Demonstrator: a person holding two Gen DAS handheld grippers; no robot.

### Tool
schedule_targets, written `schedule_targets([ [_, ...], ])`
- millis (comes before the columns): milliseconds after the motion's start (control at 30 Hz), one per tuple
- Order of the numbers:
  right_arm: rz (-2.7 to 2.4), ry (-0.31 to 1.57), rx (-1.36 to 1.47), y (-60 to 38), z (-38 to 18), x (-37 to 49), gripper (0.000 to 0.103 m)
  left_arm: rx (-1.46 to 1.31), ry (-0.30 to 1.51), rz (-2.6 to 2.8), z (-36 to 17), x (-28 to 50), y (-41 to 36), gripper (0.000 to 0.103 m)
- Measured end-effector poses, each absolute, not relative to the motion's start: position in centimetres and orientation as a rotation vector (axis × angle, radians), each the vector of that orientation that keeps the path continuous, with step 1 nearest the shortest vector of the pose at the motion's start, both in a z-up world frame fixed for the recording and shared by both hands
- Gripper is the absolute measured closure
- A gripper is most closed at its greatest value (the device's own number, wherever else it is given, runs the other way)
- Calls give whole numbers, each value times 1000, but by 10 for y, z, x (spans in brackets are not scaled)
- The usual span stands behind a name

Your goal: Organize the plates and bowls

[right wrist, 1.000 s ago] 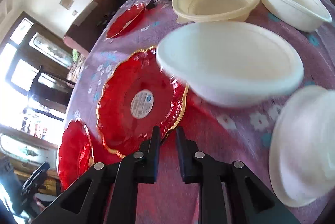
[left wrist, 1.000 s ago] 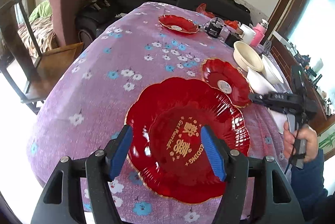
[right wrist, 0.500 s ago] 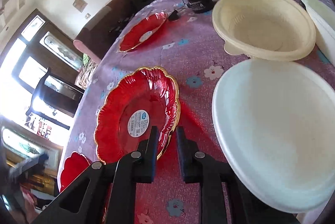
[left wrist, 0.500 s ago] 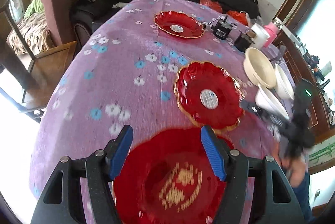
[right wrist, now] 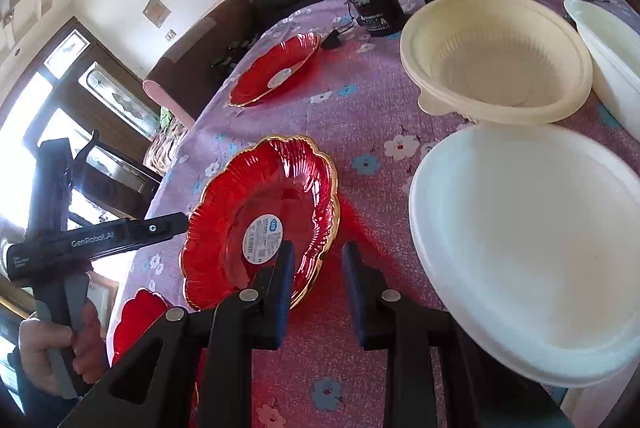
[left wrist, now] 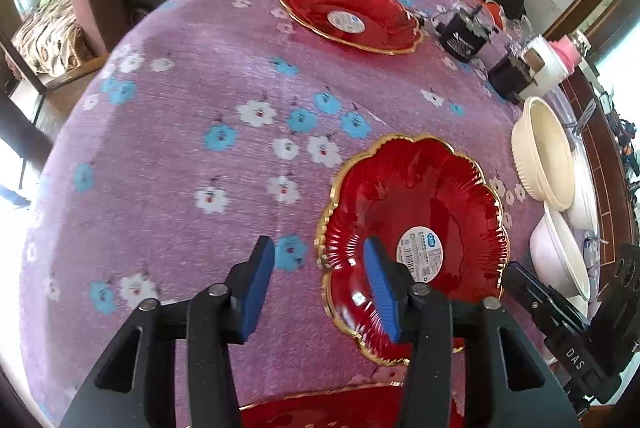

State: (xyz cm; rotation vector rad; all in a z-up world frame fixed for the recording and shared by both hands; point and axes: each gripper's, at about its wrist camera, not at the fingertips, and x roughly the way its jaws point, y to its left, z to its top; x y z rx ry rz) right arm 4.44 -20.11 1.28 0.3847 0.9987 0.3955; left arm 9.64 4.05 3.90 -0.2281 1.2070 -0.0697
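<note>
— Where are your tongs?

— My left gripper [left wrist: 320, 288] hangs over the near plate [left wrist: 416, 236], its left rim between the blue pads. The jaws have just been closing, but they still stand apart and press on nothing.

— And the right one?

— My right gripper [right wrist: 316, 280] is at that plate's other edge. Its jaws have just been opening; the gold rim lies by the left pad, and I cannot tell whether it touches. Nothing is gripped.

— The rest of the dishes?

— All on the purple cloth [left wrist: 192, 99]: a far plate [left wrist: 352, 13], a third plate [left wrist: 340, 412] below my left gripper, a cream bowl [right wrist: 496, 55] and a white bowl [right wrist: 528, 248] touching it, right of the near plate.
</note>
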Motion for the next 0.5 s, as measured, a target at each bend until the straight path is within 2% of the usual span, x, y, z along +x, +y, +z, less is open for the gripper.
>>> schedule_targets([
  [67,405,1018,410,-201,7,47,76,-219,1217,-75,34,99,36,63],
  [200,418,1046,441,-200,-1,50,76,-204,1238,-91,26,102,27,77],
  [233,425,1050,444,-199,-3,50,82,-200,1236,-91,26,102,26,77],
  [300,429,1046,437,-198,-1,49,86,-188,1228,-97,27,101,24,78],
  [500,415,1002,414,-199,8,44,87,-179,1197,-103,37,98,20,78],
])
